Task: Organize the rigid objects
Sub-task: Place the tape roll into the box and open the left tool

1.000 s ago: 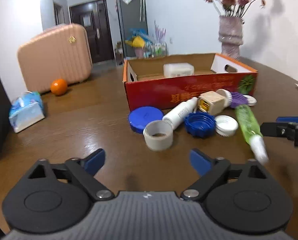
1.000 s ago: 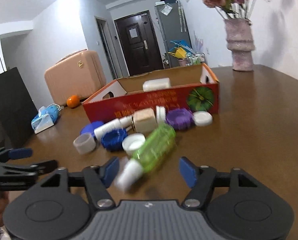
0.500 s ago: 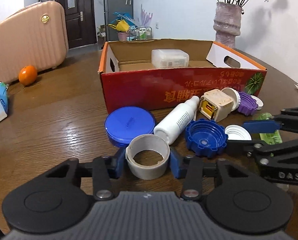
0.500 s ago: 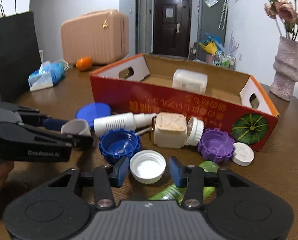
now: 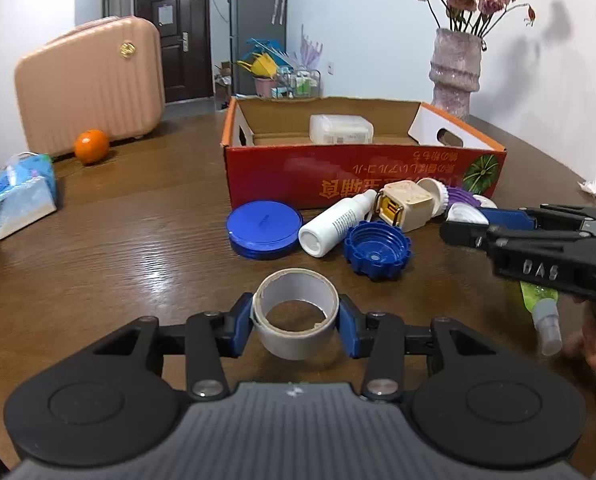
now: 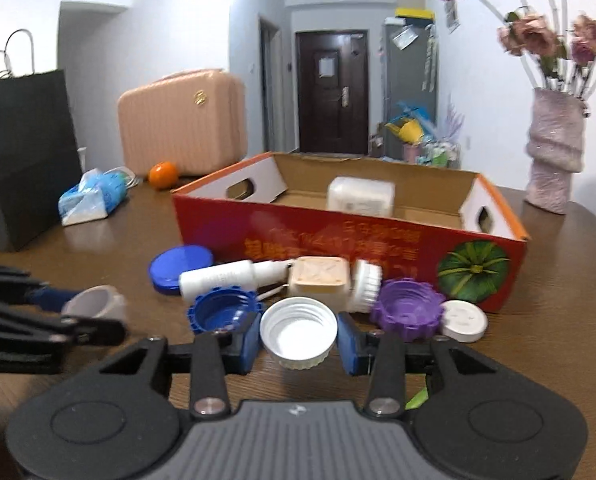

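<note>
My left gripper [image 5: 296, 322] is shut on a grey tape roll [image 5: 296, 330] and holds it above the table, short of the pile. My right gripper [image 6: 298, 340] is shut on a white screw cap [image 6: 298, 334], lifted off the table. The red cardboard box [image 5: 337, 176] stands behind the pile with a white plastic container [image 5: 341, 129] inside. In front of it lie a blue flat lid [image 5: 264, 228], a white bottle [image 5: 337, 222], a blue ridged cap [image 5: 377, 249], a beige square jar [image 5: 403, 204], a purple cap [image 6: 411, 308] and a small white lid [image 6: 463, 320].
A green spray bottle [image 5: 543, 316] lies under the right gripper. An orange [image 5: 91, 146], a pink suitcase [image 5: 92, 84] and a tissue pack [image 5: 20, 196] are at the left. A vase [image 5: 455, 72] stands behind the box. A black bag [image 6: 22, 152] stands far left.
Both grippers went from open to shut. The left one took the tape roll and drew back with it. The right one took the white cap and lifted it.
</note>
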The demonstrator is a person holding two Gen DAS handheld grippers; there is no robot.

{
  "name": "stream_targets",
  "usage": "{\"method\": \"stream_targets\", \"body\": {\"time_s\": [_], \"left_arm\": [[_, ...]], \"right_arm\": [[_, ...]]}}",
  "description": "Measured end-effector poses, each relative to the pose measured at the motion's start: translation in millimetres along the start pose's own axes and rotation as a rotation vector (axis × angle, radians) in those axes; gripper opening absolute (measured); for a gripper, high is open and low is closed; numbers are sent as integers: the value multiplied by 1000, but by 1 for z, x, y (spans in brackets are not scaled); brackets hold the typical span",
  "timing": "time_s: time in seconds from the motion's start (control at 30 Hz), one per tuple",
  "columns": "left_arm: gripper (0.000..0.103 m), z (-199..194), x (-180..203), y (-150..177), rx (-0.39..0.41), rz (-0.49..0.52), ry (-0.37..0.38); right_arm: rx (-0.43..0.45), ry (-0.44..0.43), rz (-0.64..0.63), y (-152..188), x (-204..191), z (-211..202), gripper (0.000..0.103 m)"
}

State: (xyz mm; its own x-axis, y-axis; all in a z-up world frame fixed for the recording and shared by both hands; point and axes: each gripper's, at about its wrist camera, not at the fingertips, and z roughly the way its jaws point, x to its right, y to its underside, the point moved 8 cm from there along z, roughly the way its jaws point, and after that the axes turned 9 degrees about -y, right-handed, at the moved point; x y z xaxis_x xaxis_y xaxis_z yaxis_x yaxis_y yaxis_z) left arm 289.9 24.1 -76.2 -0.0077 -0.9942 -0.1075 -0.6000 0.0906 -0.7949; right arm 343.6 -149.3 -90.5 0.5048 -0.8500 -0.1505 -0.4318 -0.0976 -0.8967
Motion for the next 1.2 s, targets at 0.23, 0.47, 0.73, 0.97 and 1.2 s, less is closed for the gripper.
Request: {"method": "stream_targets", "body": {"time_s": [0.23, 0.47, 0.73, 0.97, 1.2], "left_arm": [[44, -32, -1, 0, 39, 0, -35], [44, -29, 4, -4, 41, 3, -36], [44, 18, 10, -74, 121, 28, -47], [44, 112, 17, -162, 83, 37, -33], [45, 224, 24, -217, -102, 55, -29]], "right_arm": [[152, -17, 104, -13, 19, -30, 40], [181, -56, 154, -20, 38, -20, 40], [252, -100, 72, -65, 39, 13, 40], [169, 120, 54, -118, 98, 56, 40], [-98, 180, 108, -163, 174, 145, 37]]}}
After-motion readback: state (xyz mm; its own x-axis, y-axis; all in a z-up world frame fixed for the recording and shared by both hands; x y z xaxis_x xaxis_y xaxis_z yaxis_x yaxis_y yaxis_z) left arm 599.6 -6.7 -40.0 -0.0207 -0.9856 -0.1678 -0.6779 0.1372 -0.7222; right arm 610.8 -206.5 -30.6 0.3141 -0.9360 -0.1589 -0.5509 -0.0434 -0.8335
